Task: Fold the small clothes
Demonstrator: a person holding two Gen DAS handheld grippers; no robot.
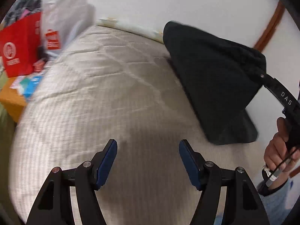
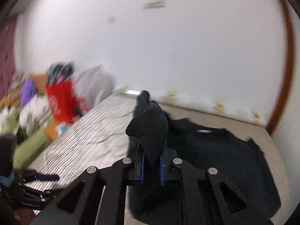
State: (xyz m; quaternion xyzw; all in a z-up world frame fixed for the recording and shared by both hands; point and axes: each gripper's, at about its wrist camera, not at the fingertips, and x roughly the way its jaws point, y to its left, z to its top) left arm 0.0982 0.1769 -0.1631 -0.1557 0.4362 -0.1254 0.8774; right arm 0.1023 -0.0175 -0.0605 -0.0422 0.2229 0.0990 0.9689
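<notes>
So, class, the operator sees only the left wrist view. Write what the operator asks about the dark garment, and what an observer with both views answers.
Operator: Is the right gripper really clamped on the cloth?
Observer: Yes. In the right wrist view the right gripper has its blue pads shut on a bunched fold of the black garment.
Operator: Is all of it lifted?
Observer: No. Most of it lies spread on the bed behind the gripped fold.
Operator: Anything on it?
Observer: A small pale label shows near its far edge.
</notes>
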